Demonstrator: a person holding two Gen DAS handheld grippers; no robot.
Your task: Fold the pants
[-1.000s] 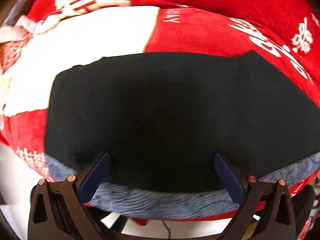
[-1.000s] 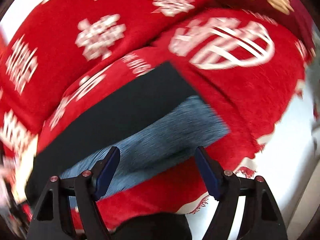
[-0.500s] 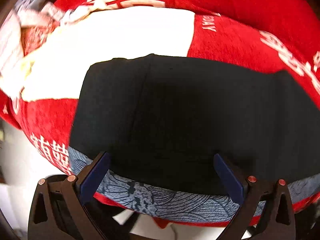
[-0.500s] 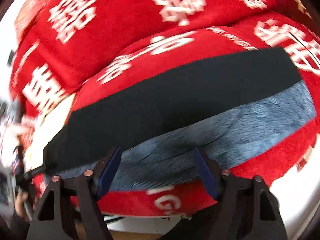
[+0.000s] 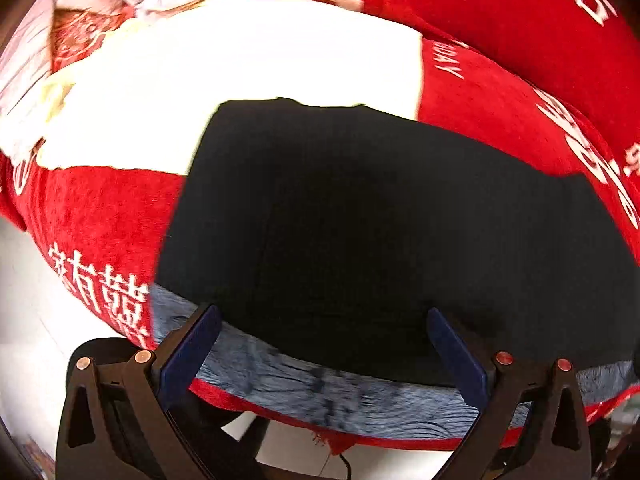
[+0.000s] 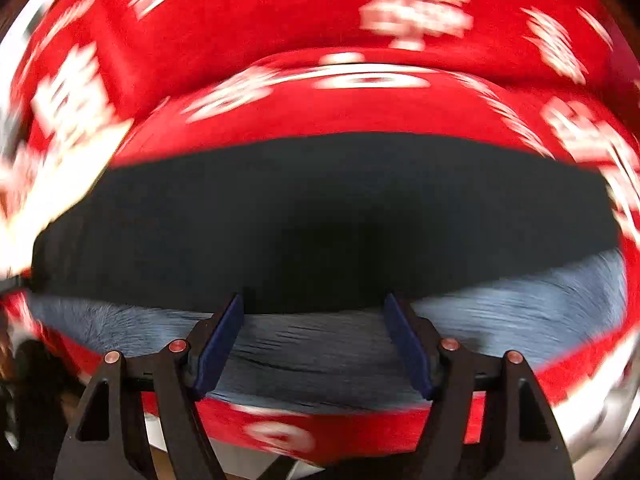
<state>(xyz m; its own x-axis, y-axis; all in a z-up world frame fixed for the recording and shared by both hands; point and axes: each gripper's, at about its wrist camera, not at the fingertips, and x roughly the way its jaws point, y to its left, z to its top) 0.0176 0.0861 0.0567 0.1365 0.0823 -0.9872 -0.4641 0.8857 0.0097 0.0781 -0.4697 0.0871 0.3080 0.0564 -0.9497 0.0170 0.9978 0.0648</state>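
Both claws have slid sideways over the pants since a second ago: in the left wrist view the pants' left end has drifted toward the middle, baring more of the white panel beyond it, and in the right wrist view the pants have swung from a diagonal band to a level one.

The dark pants (image 5: pixel 380 232) lie flat on a red blanket (image 5: pixel 100 216) printed with white characters. A grey-blue patterned cloth (image 5: pixel 340 400) shows as a strip along the pants' near edge, between them and the blanket's near hem. A white panel (image 5: pixel 248 68) of the blanket lies against the pants' far-left corner.

The left claw (image 5: pixel 320 344) hangs above the pants' near edge with its blue pads (image 5: pixel 188 352) spread wide and nothing between them; it is open.

The right claw (image 6: pixel 316 340) hangs over the same near edge, above the seam where the pants (image 6: pixel 320 216) meet the grey-blue cloth (image 6: pixel 316 352). Its pads (image 6: pixel 218 348) stand apart, holding nothing. This view is blurred, so the red blanket (image 6: pixel 280 20) beyond the pants shows only smeared white marks.
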